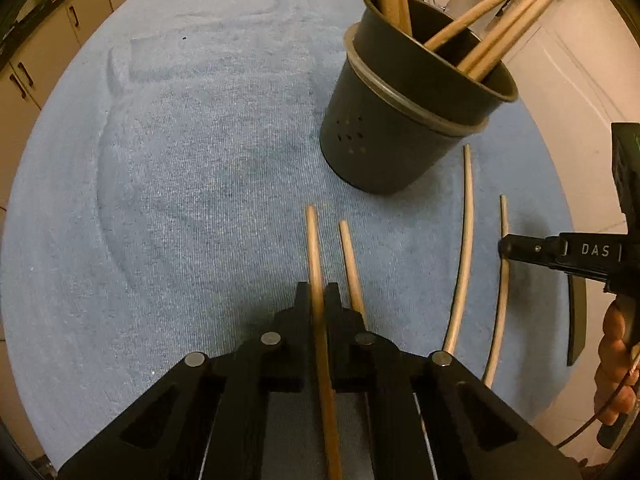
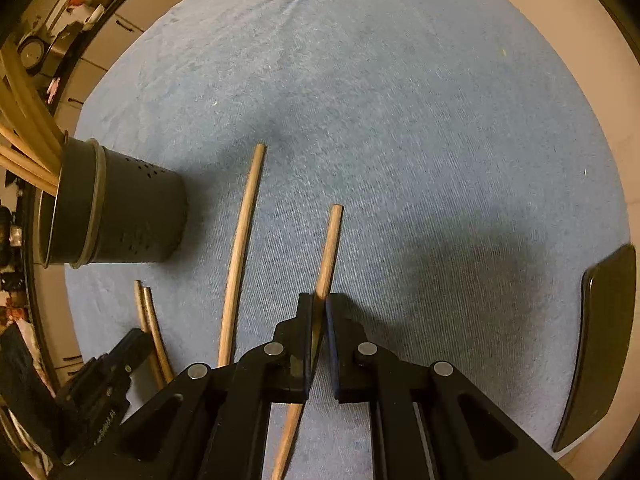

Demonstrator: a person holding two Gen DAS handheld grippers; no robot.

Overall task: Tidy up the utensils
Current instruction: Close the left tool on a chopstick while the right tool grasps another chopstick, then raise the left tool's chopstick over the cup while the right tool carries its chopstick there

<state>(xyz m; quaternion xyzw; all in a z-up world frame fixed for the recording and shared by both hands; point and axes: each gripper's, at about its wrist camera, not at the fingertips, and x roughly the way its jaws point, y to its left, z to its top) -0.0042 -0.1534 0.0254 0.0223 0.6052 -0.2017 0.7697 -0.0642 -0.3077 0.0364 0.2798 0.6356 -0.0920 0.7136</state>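
Left gripper (image 1: pixel 318 292) and right gripper (image 2: pixel 319 304) are each clamped on a wooden chopstick over the blue towel (image 1: pixel 180 160).

The left chopstick (image 1: pixel 314 248) and right chopstick (image 2: pixel 330 248) point away from the cameras, their near ends hidden under the jaws. Three more lie loose alongside. The dark holder (image 1: pixel 384 136) stands beyond, its utensils cut off by the frame; a black object (image 2: pixel 600 340) at the towel's edge is unclear.

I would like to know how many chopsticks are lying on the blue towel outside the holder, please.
4: one in the left gripper, one beside it, one loose, one in the right gripper. Others may be hidden.
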